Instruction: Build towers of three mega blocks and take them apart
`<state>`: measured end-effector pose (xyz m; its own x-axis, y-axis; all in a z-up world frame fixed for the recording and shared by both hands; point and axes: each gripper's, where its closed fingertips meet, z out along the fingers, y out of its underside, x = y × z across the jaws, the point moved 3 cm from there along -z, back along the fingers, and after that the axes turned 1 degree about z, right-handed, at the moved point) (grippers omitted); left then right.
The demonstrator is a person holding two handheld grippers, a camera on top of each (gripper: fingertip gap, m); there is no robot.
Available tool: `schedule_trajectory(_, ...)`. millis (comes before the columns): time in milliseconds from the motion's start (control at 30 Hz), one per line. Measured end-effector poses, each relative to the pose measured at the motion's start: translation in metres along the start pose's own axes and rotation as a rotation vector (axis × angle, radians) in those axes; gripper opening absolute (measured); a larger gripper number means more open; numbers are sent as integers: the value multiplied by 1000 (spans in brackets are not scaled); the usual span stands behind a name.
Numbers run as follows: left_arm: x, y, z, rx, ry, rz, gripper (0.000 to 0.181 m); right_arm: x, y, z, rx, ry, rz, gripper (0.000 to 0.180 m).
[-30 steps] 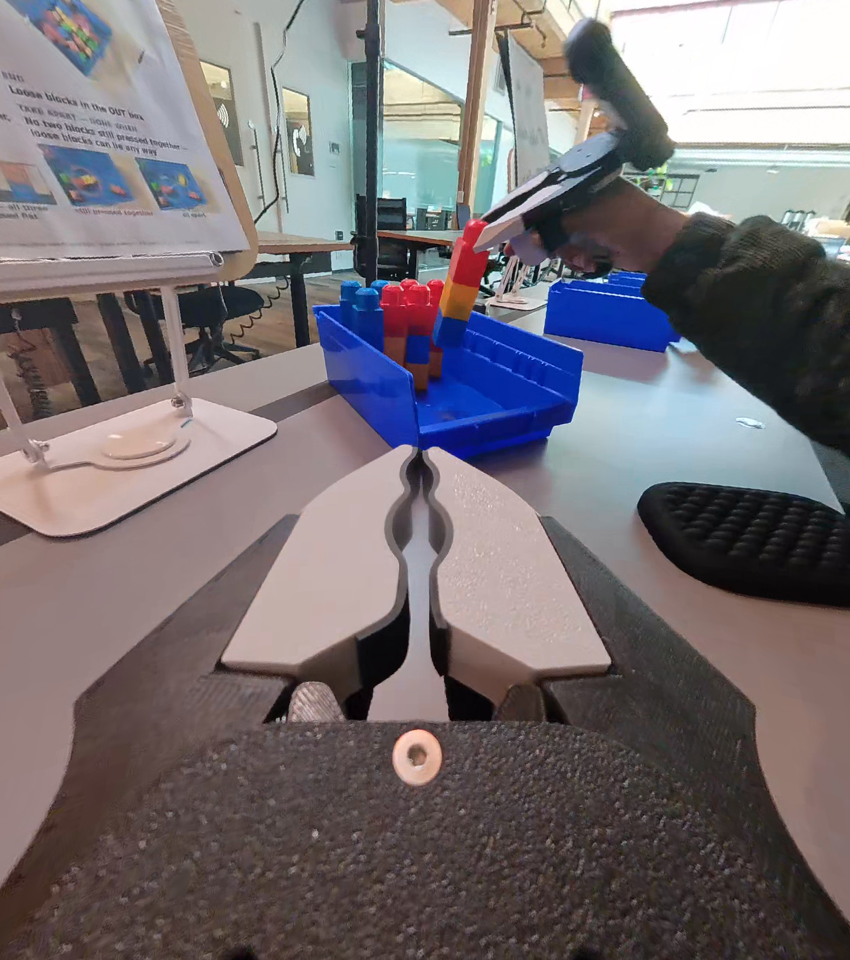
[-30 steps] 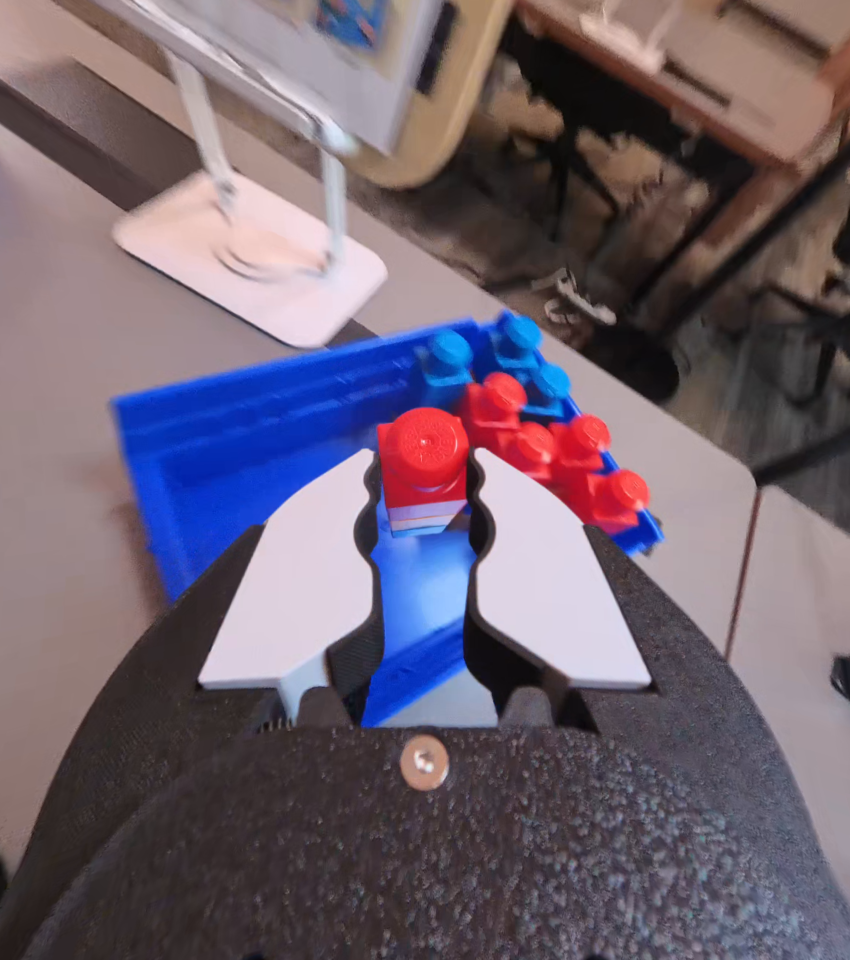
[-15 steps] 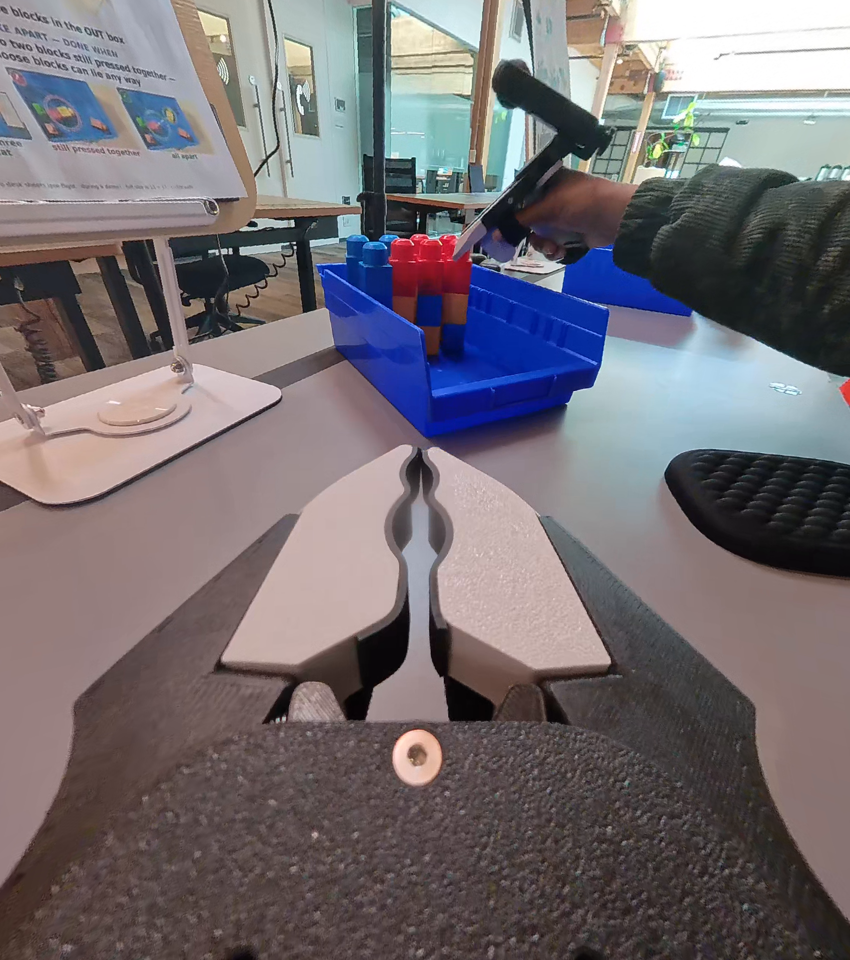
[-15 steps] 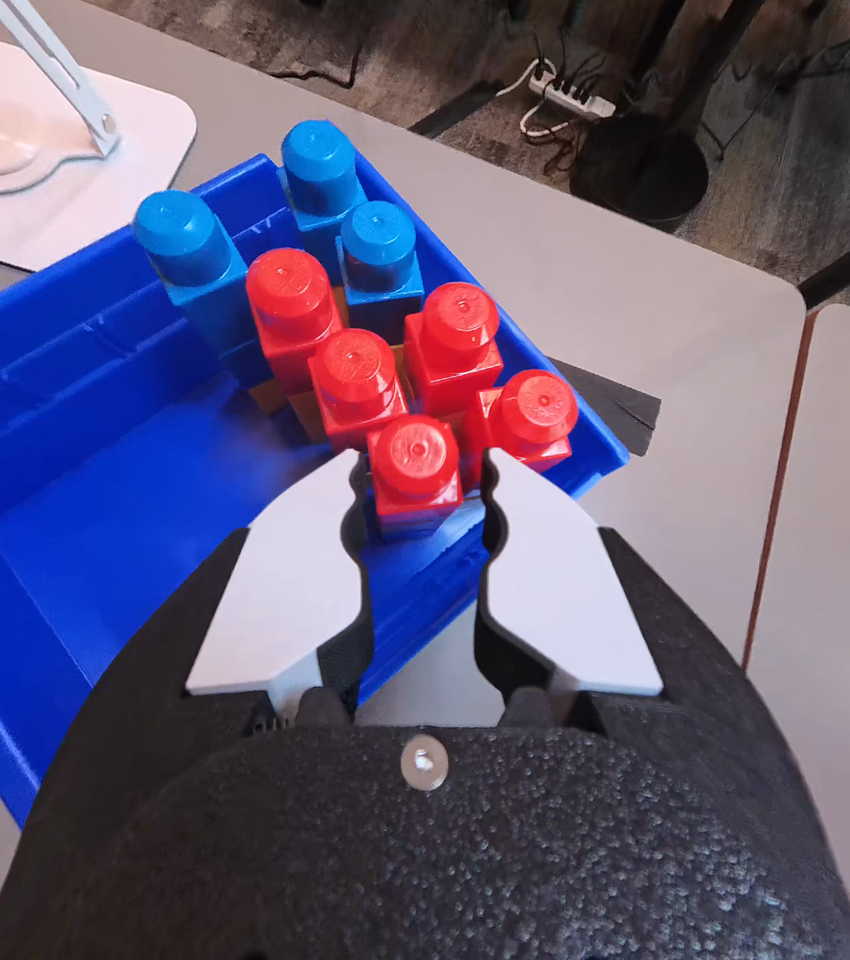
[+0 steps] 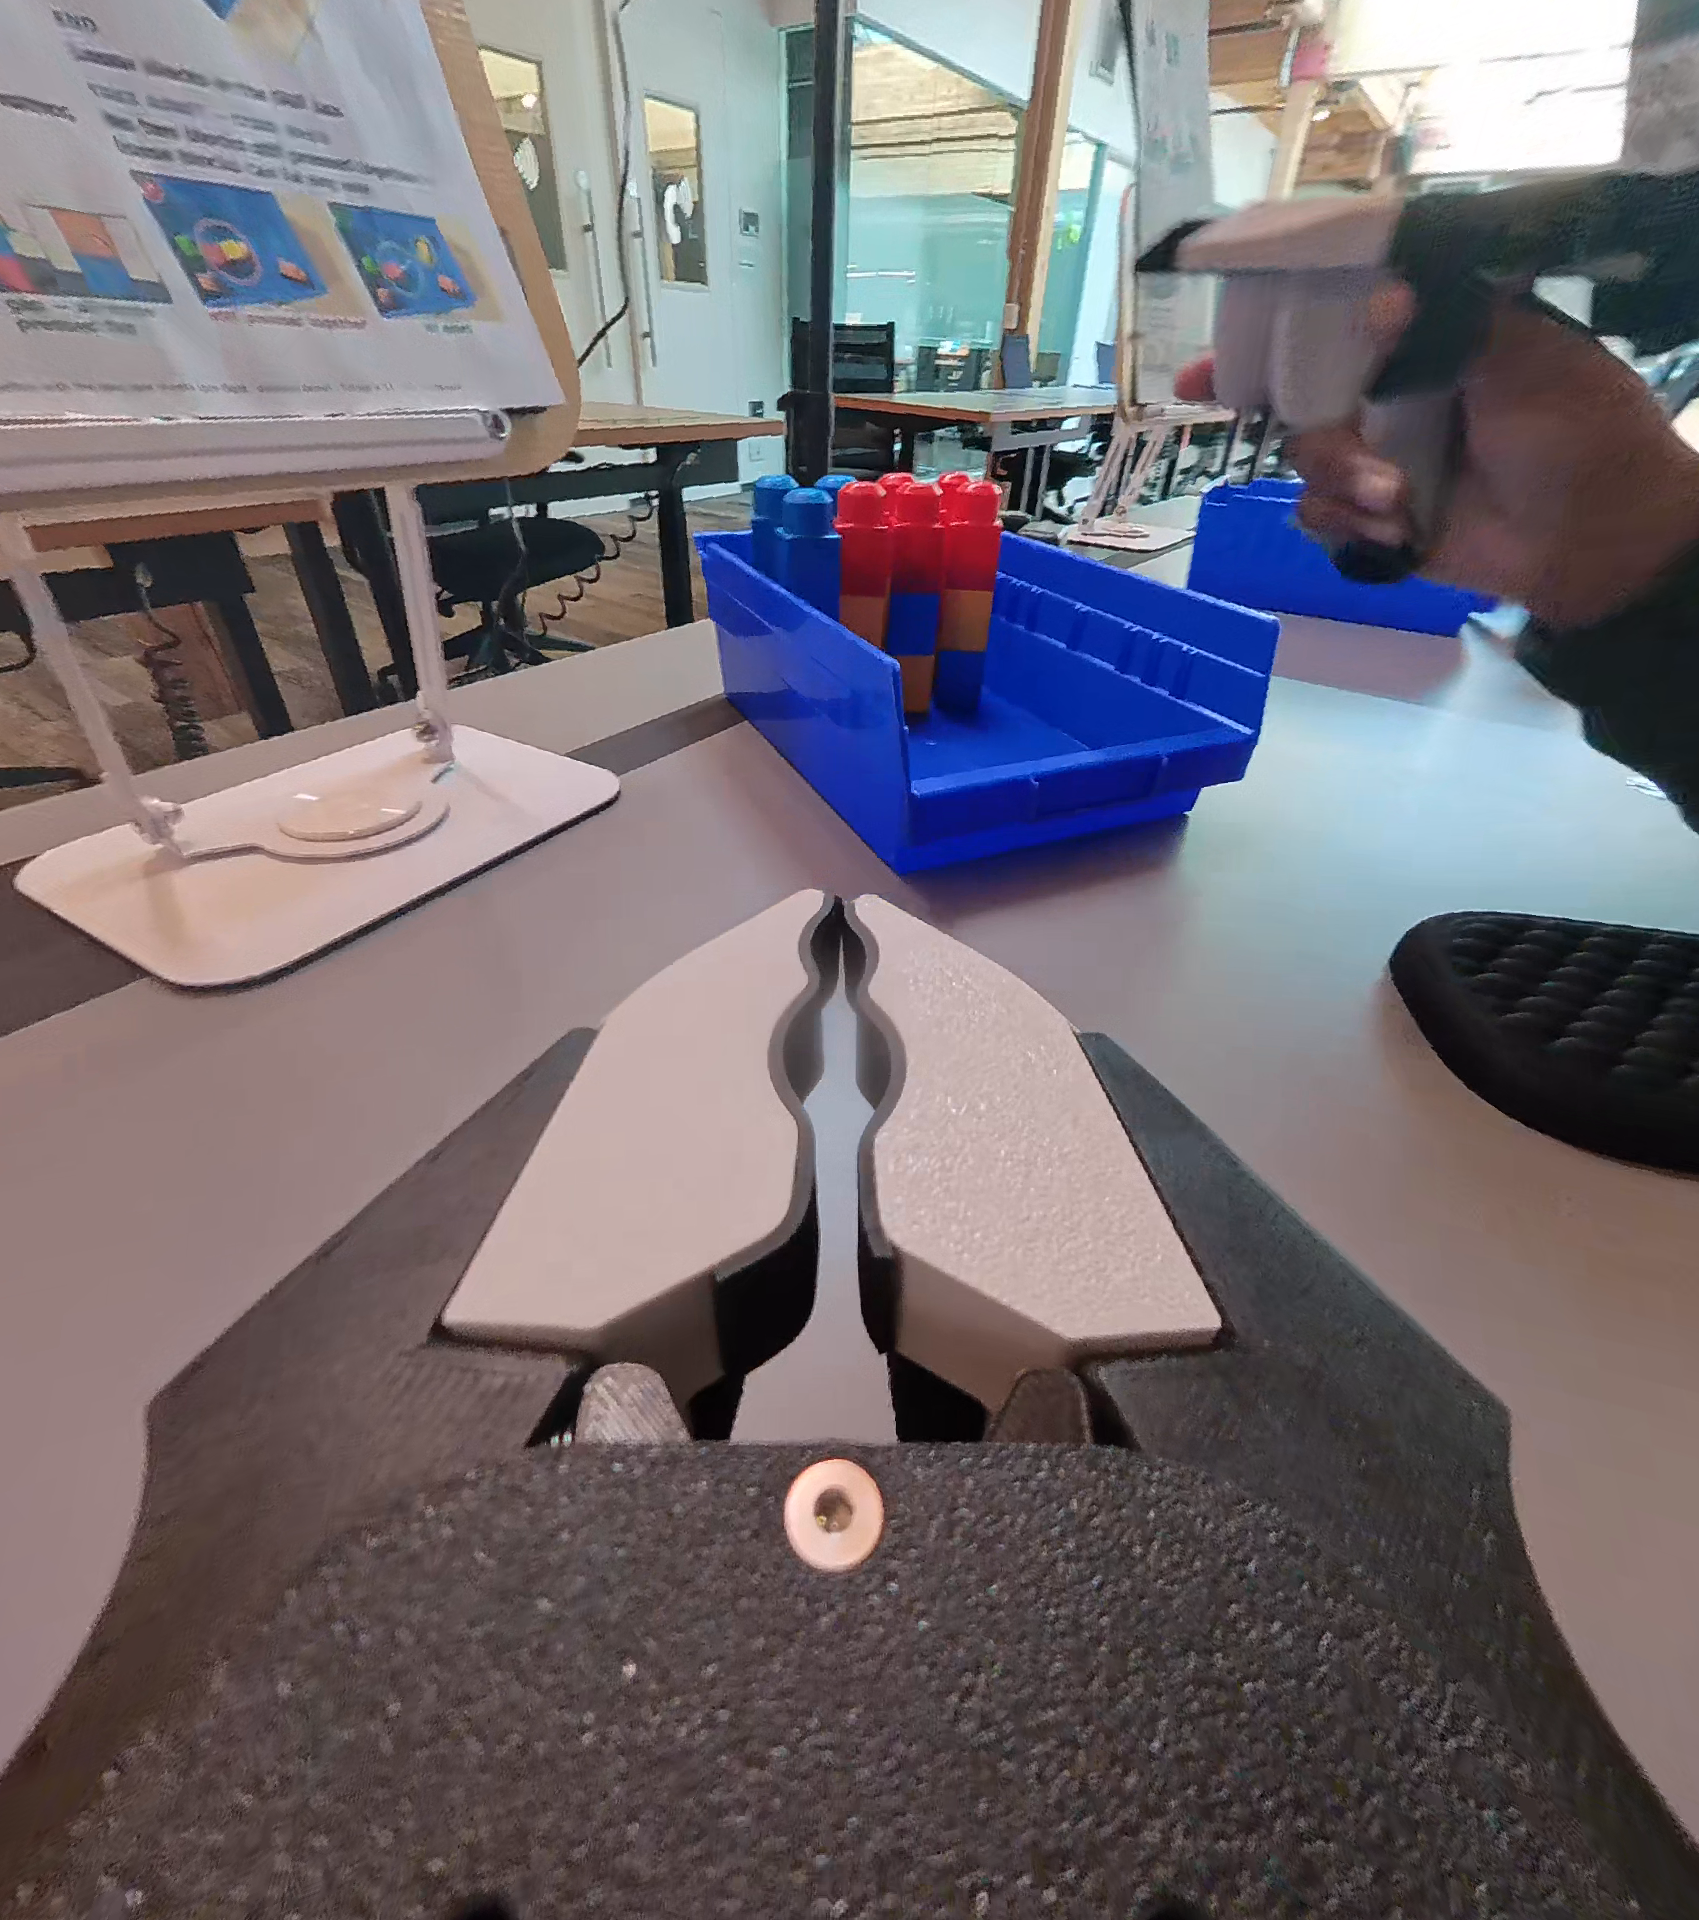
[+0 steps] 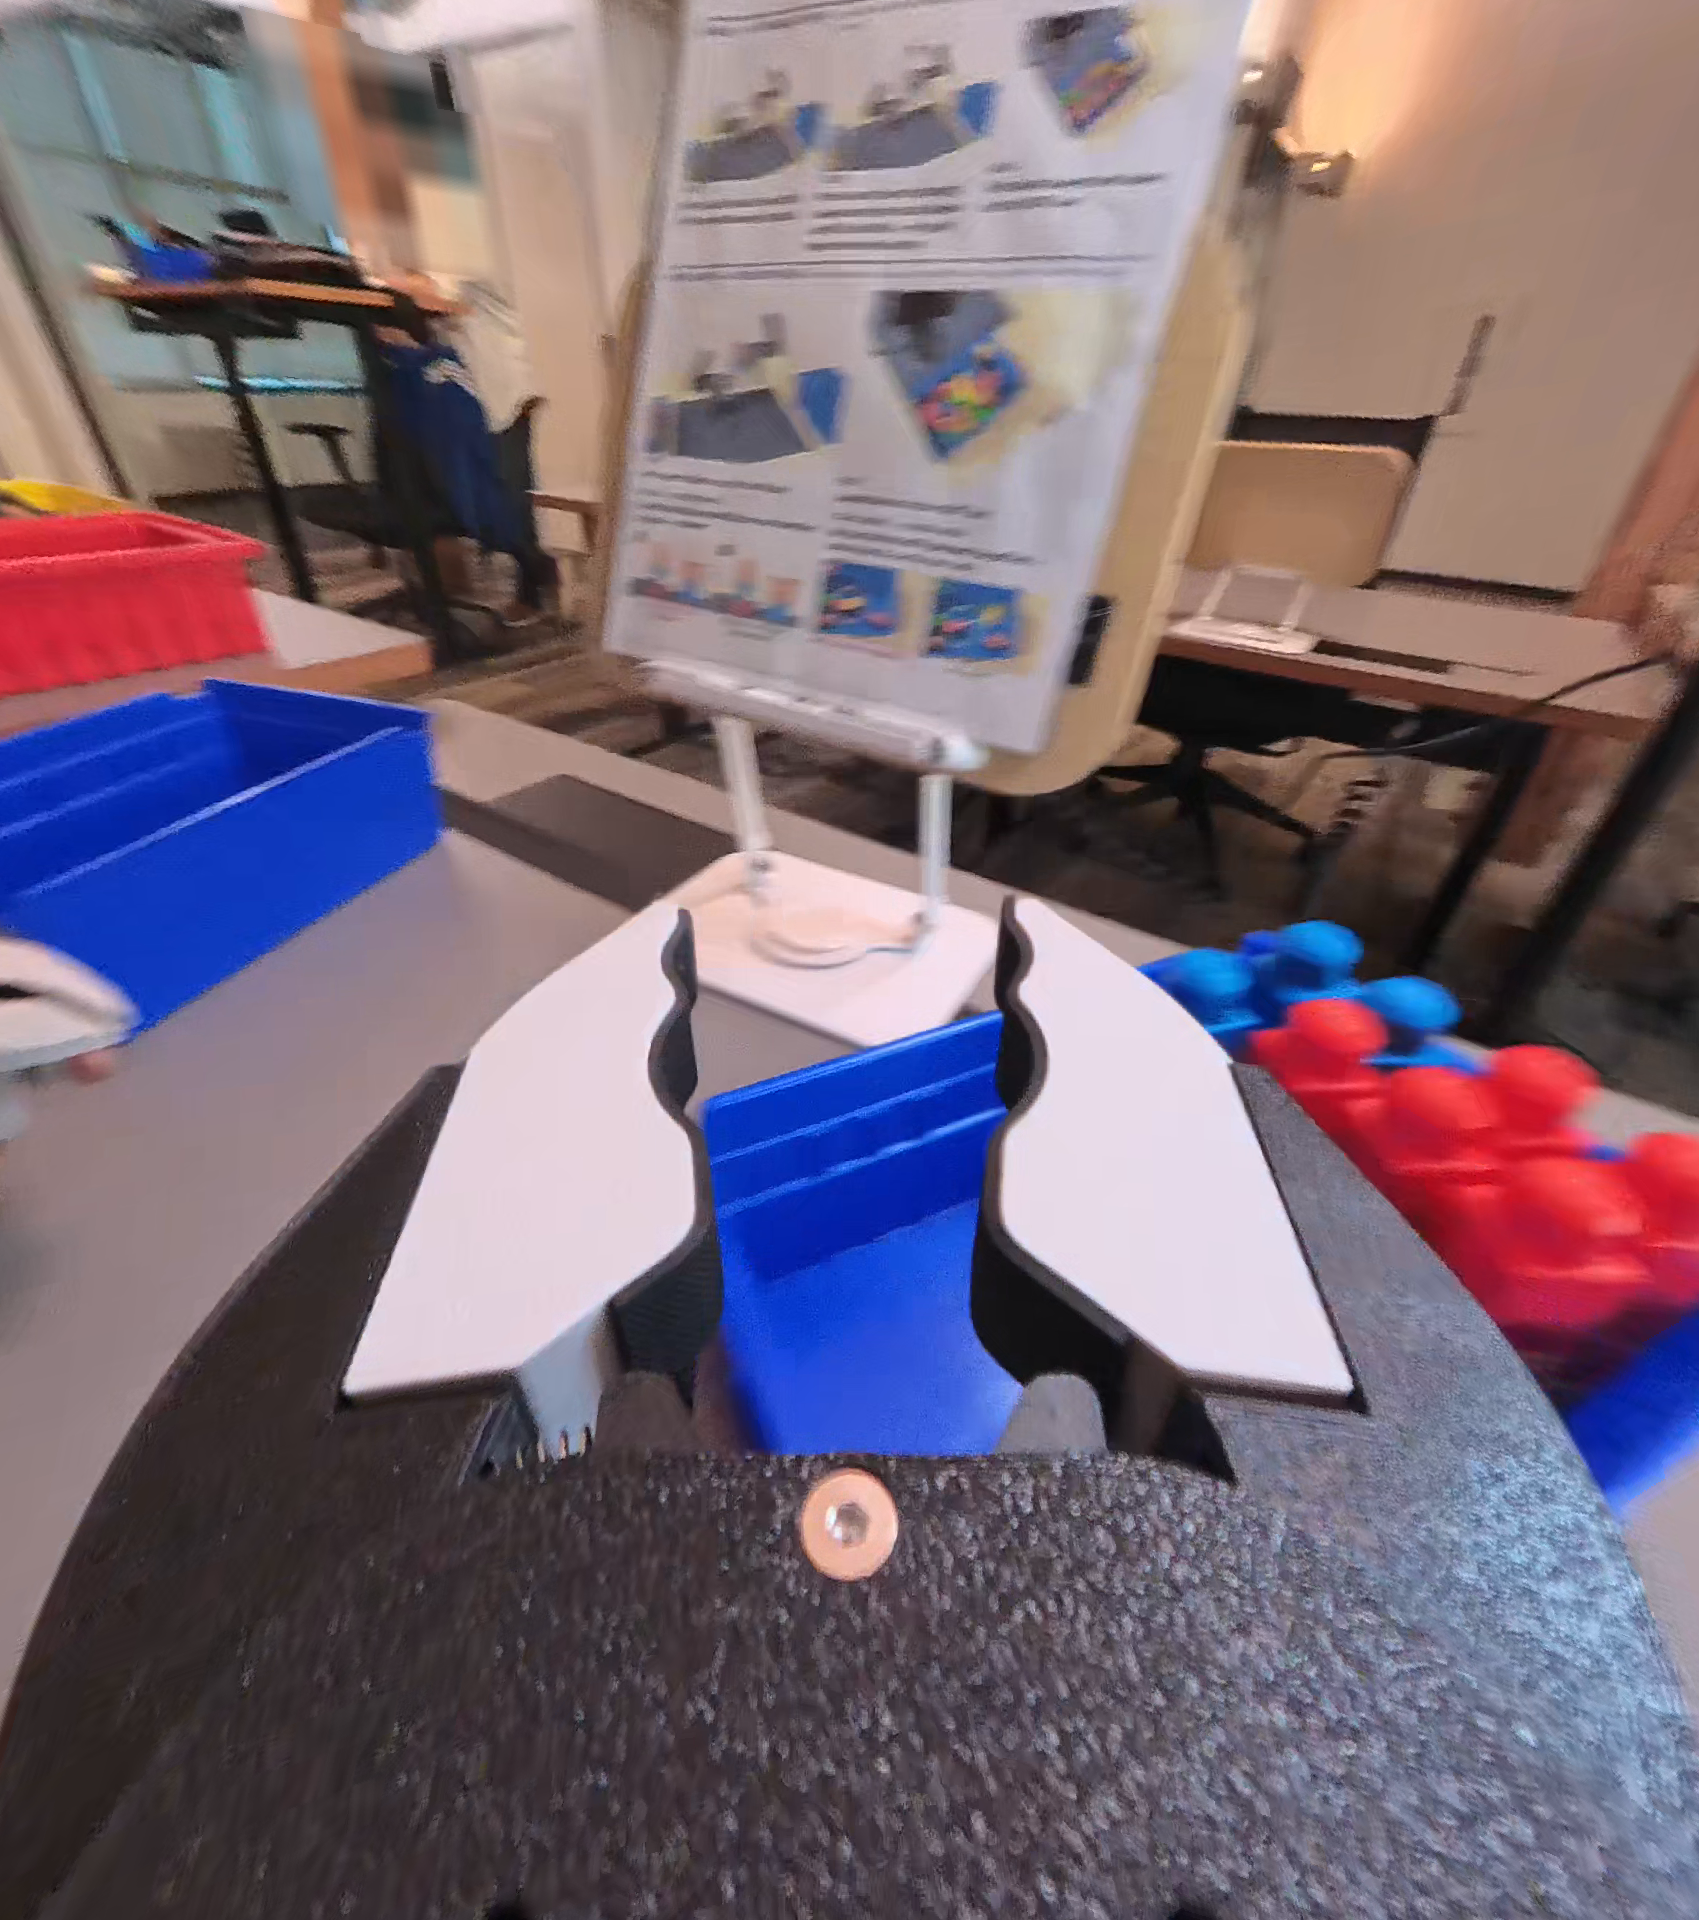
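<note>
Two grippers: left gripper [image 5: 837, 914] low over table [image 5: 1344, 831], fingers pressed together; right gripper [image 6: 843, 935] raised above blue bin [image 5: 1084, 727], fingers spread, empty.

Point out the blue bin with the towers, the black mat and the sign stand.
blue bin [image 5: 1053, 800]: left wrist view, front wall.
black mat [image 5: 1614, 1039]: left wrist view, bumpy top.
sign stand [image 5: 232, 894]: left wrist view, white base plate.

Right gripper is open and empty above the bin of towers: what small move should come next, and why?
Probably swing the right gripper toward the other blue bin to fetch blocks. It is open and empty, and the towers stand upright in their bin. Whether that other bin holds blocks cannot be seen.
</note>
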<state>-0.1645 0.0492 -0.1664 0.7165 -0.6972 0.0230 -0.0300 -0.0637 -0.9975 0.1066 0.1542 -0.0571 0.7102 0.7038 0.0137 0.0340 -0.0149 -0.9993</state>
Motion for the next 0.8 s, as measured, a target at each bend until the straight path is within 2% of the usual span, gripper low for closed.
schedule_trajectory(100,-7,-7,-10,-1,-70,11,0,-59,35,-4,-22,-102,44,55)
schedule_trajectory(200,-23,-27,-34,53,-224,84,0,-91,68,-6,-62,-121,6,49)
schedule_trajectory(267,-42,-45,-59,95,-388,156,0,-93,83,-6,-104,-83,-69,48)
schedule_trajectory(367,-79,-71,-112,115,-703,283,0,-84,80,-10,-102,-14,-149,47)
schedule_trajectory(467,-121,-77,-171,27,-1012,328,18,-73,75,-16,-83,24,-140,46)
schedule_trajectory(533,-147,-64,-199,-76,-1133,296,27,-68,76,-18,-82,32,-118,46)
schedule_trajectory(667,-171,-47,-241,-153,-1250,209,35,-60,77,-20,-81,52,-102,44)
schedule_trajectory(800,-178,-38,-261,-198,-1284,140,40,-58,82,-20,-98,47,-89,44)
